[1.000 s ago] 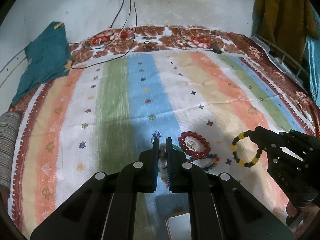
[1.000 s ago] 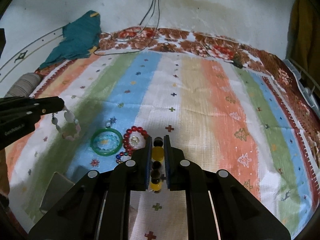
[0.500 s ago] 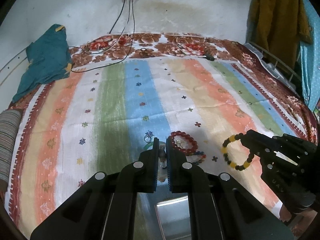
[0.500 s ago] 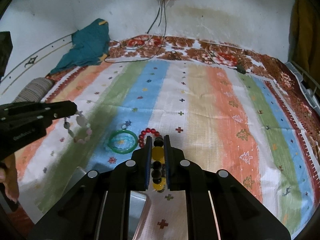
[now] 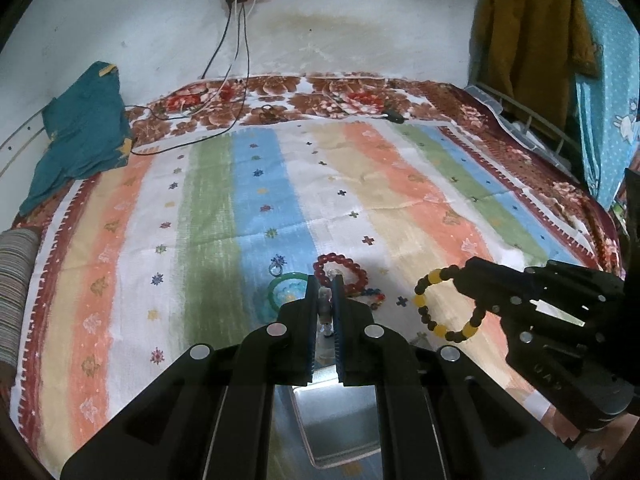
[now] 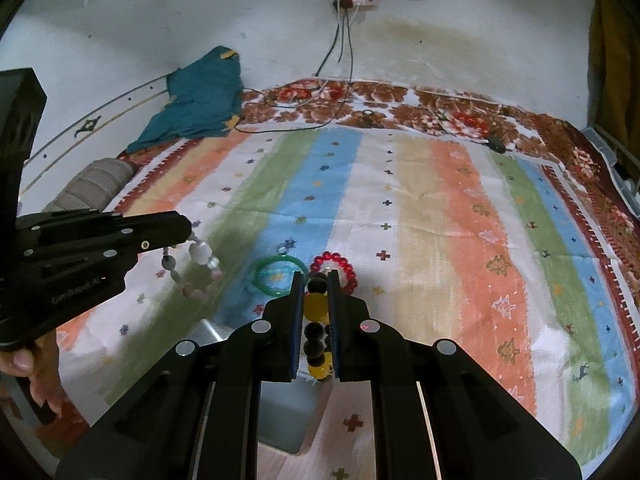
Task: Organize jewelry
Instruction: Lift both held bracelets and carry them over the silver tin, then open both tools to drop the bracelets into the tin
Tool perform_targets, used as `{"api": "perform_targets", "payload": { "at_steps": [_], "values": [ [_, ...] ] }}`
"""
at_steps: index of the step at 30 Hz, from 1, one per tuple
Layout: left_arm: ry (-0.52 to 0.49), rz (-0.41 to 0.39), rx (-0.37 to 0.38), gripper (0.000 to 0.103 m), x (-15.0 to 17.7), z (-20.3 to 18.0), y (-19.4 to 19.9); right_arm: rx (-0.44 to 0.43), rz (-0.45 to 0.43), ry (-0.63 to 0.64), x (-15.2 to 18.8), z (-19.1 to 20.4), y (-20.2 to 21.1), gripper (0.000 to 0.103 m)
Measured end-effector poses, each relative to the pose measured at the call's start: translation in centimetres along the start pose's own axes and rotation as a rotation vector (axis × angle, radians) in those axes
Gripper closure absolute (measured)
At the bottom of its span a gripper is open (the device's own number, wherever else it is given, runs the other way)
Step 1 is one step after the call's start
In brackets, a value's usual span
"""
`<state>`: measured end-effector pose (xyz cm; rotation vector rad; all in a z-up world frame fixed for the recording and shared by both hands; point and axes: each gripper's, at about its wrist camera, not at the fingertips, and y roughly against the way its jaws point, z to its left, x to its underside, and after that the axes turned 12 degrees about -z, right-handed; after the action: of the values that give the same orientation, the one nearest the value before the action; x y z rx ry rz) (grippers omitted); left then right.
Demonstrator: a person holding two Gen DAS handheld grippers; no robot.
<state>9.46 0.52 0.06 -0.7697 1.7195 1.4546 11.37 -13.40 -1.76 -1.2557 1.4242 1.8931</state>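
Note:
My left gripper (image 5: 325,280) is shut on a pale pink and grey bead bracelet (image 6: 200,270), which hangs from its tips above the striped bedspread. My right gripper (image 6: 314,276) is shut on a black and yellow bead bracelet (image 5: 444,304), also held in the air. On the bedspread lie a green bangle (image 6: 276,276), a red bead bracelet (image 6: 334,266), a small ring (image 5: 276,267) and a multicoloured bead piece (image 5: 376,298). A metal tray (image 5: 340,424) sits below my left gripper, close to me.
A teal cloth (image 5: 84,136) lies at the far left of the bed. Cables (image 5: 224,100) run from a wall socket onto the bed's far edge. A rolled striped cushion (image 5: 16,292) lies at the left edge. Clothes (image 5: 528,40) hang at the far right.
Both grippers have risen and drawn back toward me with their bracelets. More of the metal tray shows beneath them now.

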Motion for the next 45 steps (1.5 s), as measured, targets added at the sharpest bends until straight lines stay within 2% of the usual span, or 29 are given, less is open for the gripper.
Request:
{"api": "perform_targets", "payload": {
  "at_steps": [10, 17, 18, 19, 21, 26, 34, 45],
  "values": [
    [0.022, 0.013, 0.047, 0.097, 1.1, -1.2, 2.4, -0.066, 0.009, -0.001, 0.9, 1.5, 1.9, 0.091],
    [0.037, 0.060, 0.035, 0.094, 2.3, -1.5, 2.6, -0.076, 0.059, 0.006, 2.1, 1.8, 1.6, 0.090],
    [0.046, 0.063, 0.021, 0.091, 2.3, -1.3, 2.6, -0.062, 0.060, 0.004, 2.2, 1.6, 1.6, 0.085],
    [0.056, 0.065, 0.012, 0.084, 2.3, -1.1, 2.6, -0.045, 0.061, 0.001, 2.2, 1.3, 1.6, 0.073],
    [0.070, 0.064, -0.015, 0.079, 2.3, -0.6, 2.6, -0.021, 0.064, -0.015, 2.2, 0.6, 1.5, 0.062],
    [0.102, 0.078, -0.062, 0.069, 2.2, 0.7, 1.9, 0.016, 0.083, -0.050, 2.2, -0.9, 0.8, 0.060],
    [0.123, 0.106, -0.124, 0.055, 2.0, 2.0, 0.3, 0.054, 0.105, -0.047, 2.1, -1.9, -0.7, 0.048],
    [0.123, 0.163, -0.168, 0.044, 2.0, 3.4, -2.8, 0.077, 0.149, -0.154, 1.7, -5.1, -3.1, 0.038]
  ]
}}
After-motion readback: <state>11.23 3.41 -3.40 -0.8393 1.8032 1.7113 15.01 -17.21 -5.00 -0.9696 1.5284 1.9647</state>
